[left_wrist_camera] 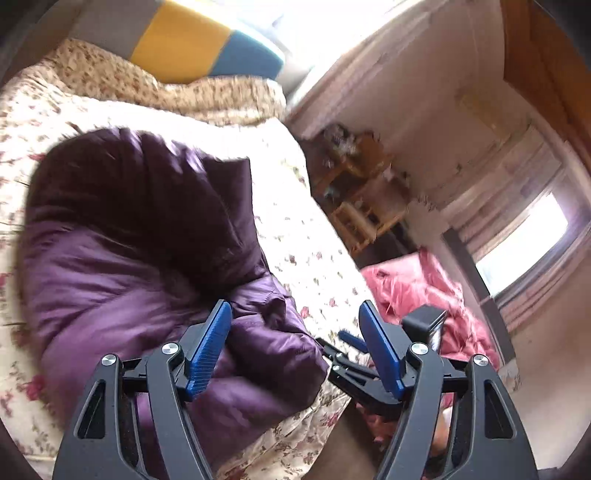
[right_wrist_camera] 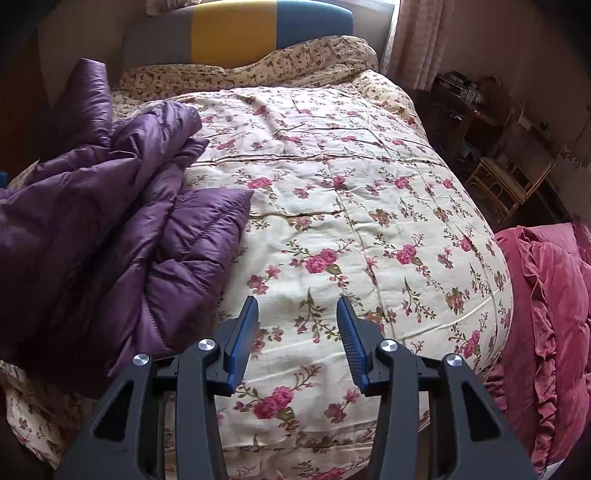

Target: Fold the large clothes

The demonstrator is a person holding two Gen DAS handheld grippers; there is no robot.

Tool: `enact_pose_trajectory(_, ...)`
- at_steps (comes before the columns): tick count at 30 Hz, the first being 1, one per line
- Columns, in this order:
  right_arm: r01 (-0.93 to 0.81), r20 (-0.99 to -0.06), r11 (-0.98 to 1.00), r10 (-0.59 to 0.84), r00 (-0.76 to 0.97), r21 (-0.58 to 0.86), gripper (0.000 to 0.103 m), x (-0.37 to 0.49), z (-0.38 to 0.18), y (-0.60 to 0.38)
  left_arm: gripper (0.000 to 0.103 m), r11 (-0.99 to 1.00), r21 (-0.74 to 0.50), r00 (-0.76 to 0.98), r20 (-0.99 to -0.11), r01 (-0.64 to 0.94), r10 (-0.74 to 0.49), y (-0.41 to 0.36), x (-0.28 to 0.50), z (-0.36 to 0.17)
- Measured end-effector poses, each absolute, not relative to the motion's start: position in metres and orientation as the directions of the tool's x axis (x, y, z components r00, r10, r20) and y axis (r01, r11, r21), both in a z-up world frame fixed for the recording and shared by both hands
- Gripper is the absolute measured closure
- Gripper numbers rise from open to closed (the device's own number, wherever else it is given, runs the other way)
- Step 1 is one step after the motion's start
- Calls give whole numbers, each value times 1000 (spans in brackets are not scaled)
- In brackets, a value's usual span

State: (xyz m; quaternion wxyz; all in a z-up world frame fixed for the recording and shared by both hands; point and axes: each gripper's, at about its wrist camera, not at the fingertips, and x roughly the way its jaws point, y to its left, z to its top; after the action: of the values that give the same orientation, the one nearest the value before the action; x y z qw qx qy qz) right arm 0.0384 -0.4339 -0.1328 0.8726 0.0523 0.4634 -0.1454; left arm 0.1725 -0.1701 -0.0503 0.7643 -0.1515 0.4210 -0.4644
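A purple quilted puffer jacket (left_wrist_camera: 129, 240) lies crumpled on the floral quilt. In the left wrist view my left gripper (left_wrist_camera: 295, 306) hovers open just above the jacket's near bulge, its blue pads (left_wrist_camera: 208, 347) wide apart and pressing on nothing. In the right wrist view the same jacket (right_wrist_camera: 110, 229) is heaped at the left, one sleeve standing up toward the headboard. My right gripper (right_wrist_camera: 297, 302) is open over bare quilt, to the right of the jacket, with nothing between its fingers. Part of the right gripper (left_wrist_camera: 351, 343) shows low in the left wrist view.
The floral quilt (right_wrist_camera: 369, 184) covers the bed. A pink ruffled blanket (right_wrist_camera: 546, 295) lies along its right side. A grey, yellow and blue headboard (right_wrist_camera: 232, 33) stands at the far end. A wicker chair (right_wrist_camera: 498, 184) and cluttered shelves stand to the right, near a bright window (left_wrist_camera: 524, 240).
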Motion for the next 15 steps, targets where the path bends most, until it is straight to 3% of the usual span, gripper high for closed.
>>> enact_pose_trajectory(4,281,-814,959,-196,547,-41,59,36,-122,-421,32,613,-588,344,-512,528,-787,-118,175,-51)
enact_pose_trajectory(8,252,-801,967,-175,573,-31,58,36,-106,-405,32,747,-542,440,-604,384,-664,-70,184,-84)
enact_pose_trajectory(15,182,-783,983,-140,605,-34,57,37,-82,-374,34,827,-494,446,-697,269,-561,-31,186,-131)
